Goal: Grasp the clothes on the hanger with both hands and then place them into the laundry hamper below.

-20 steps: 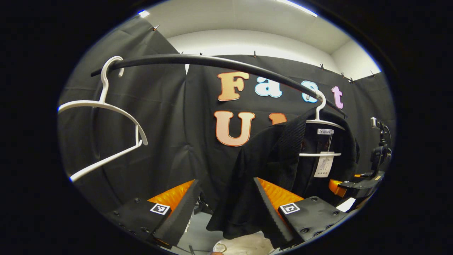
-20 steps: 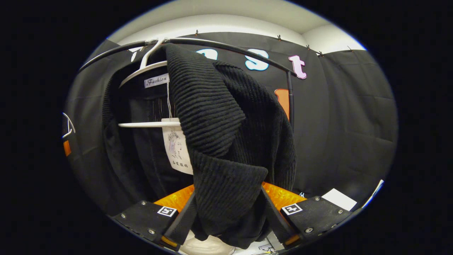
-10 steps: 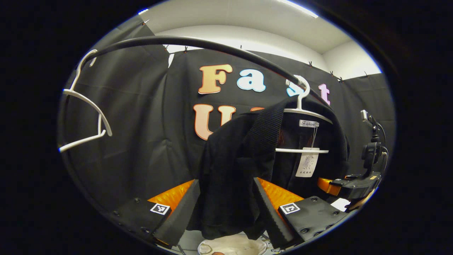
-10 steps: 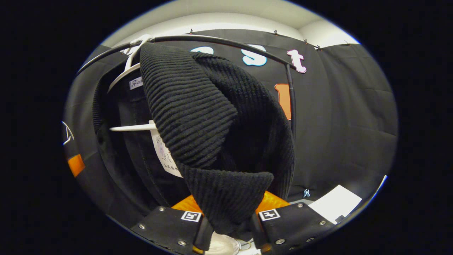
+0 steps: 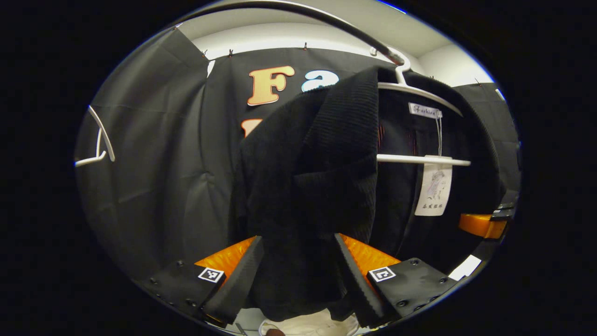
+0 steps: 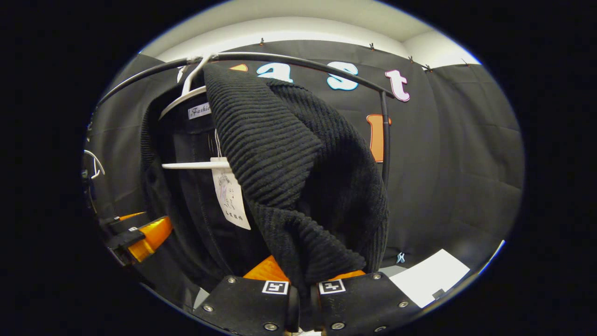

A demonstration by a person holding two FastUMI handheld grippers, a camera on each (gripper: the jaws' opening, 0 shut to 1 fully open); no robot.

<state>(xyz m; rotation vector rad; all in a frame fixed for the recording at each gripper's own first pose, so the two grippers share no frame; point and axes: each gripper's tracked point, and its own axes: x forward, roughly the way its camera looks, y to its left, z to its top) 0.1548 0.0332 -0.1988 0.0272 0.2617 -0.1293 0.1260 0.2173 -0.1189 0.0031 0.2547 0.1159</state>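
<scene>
A black ribbed knit garment hangs on a white hanger from the black rail. In the left gripper view my left gripper is open, its fingers wide apart with the garment's left side hanging between them. In the right gripper view the same garment droops off the hanger, and my right gripper is shut on its lower folded edge. A paper tag dangles inside the garment. A white shape shows low beneath the cloth; I cannot tell what it is.
An empty white hanger hangs at the rail's far left. The rail's upright post stands just right of the garment. A white sheet lies low on the right. The right gripper and the left gripper show in each other's views.
My right gripper has shut on the garment's lower fold. My left gripper has moved in closer, so the cloth now hangs between its open fingers.
</scene>
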